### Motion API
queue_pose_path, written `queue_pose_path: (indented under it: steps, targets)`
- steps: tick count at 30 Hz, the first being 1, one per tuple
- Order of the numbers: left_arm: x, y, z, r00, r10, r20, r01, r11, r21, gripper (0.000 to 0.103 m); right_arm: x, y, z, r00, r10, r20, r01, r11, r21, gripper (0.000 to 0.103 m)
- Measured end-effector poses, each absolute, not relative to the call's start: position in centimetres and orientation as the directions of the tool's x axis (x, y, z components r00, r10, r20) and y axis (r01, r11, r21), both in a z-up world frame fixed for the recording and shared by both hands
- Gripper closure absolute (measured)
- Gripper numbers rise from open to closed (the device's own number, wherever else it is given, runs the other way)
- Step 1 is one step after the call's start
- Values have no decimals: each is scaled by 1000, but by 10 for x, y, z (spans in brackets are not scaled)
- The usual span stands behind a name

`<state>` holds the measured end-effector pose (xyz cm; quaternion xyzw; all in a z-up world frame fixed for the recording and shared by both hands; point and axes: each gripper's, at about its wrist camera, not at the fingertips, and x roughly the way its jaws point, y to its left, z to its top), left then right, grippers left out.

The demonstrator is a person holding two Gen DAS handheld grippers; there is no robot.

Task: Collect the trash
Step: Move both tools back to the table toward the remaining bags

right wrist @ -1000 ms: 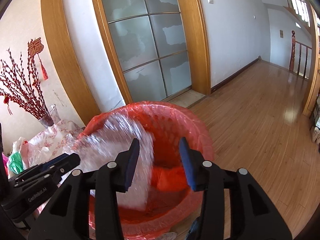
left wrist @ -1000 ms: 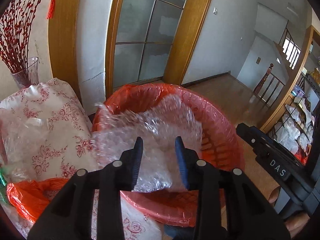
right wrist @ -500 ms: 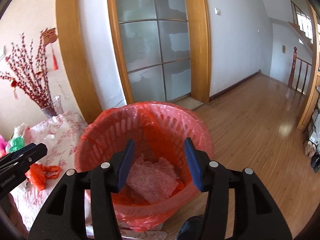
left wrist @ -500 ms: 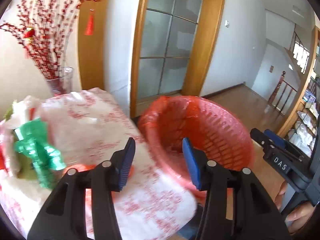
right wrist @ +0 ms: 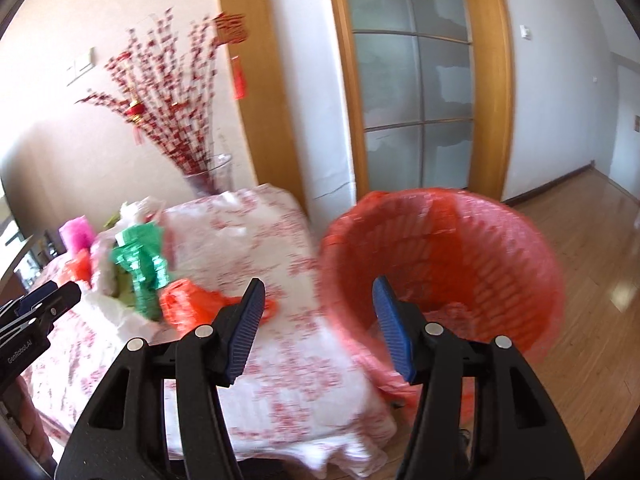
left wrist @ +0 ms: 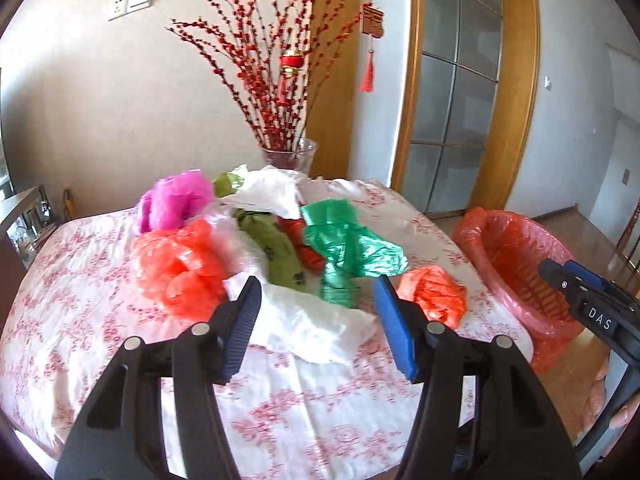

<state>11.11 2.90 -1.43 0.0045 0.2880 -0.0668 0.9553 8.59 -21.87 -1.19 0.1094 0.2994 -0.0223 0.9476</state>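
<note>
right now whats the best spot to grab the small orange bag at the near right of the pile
Pinch the puffed, crumpled top of the small orange bag, coming down from above and the near side with the open left gripper. It lies loose on the tablecloth, apart from the green bag, so nothing else should get caught.

Bubble wrap [right wrist: 452, 312] released into bin [right wrist: 500, 248]; both my jaws have just been opening, empty; left gripper [left wrist: 318, 324] swung to bench [left wrist: 280, 400].

Beige wall [left wrist: 120, 92] with switch plate [left wrist: 132, 0]. Frosted glass door [right wrist: 412, 92] in wooden frame. Glossy wood floor [right wrist: 592, 264], daylit. Glass vase [left wrist: 290, 158] of red berry branches [left wrist: 272, 80]. Bench under red-floral white cloth [left wrist: 80, 320].
</note>
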Motion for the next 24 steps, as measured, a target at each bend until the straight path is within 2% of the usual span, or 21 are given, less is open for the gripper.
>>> queue_pose_path:
  steps: [8, 24]
  targets:
    - [103, 76, -17, 830, -65, -555, 42, 998, -53, 44, 105, -162, -20, 794, 120, -596, -12, 983, 182, 46]
    - [98, 101, -30, 813, -47, -581, 1, 997, -79, 44, 135, -137, -36, 768, 130, -627, -35, 986, 162, 46]
